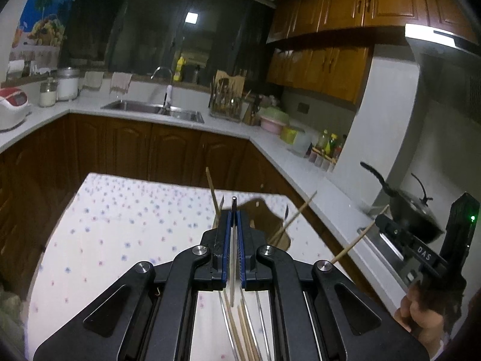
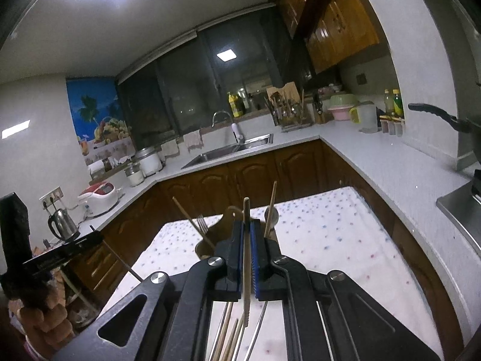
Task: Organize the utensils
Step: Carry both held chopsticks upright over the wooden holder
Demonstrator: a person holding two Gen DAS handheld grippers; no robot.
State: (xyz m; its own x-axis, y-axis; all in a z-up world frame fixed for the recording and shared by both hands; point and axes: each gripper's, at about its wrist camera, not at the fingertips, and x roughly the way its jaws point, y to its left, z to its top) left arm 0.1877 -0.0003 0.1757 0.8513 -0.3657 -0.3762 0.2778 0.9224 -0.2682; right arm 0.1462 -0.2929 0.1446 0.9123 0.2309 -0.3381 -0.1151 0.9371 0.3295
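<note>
My left gripper is shut on a slim pale chopstick, lifted above the flower-print table. My right gripper is shut on a wooden chopstick, also held in the air. Just beyond both sets of jaws stands a brown utensil holder with chopsticks, a fork and a spoon sticking out. Several loose chopsticks and metal utensils lie on the cloth under the grippers. Each wrist view shows the other gripper at its edge, the right gripper and the left gripper.
A white counter wraps around the back and right, with a sink, a utensil rack and bottles. A black wok sits on the stove at the right. A kettle and a rice cooker stand at the left.
</note>
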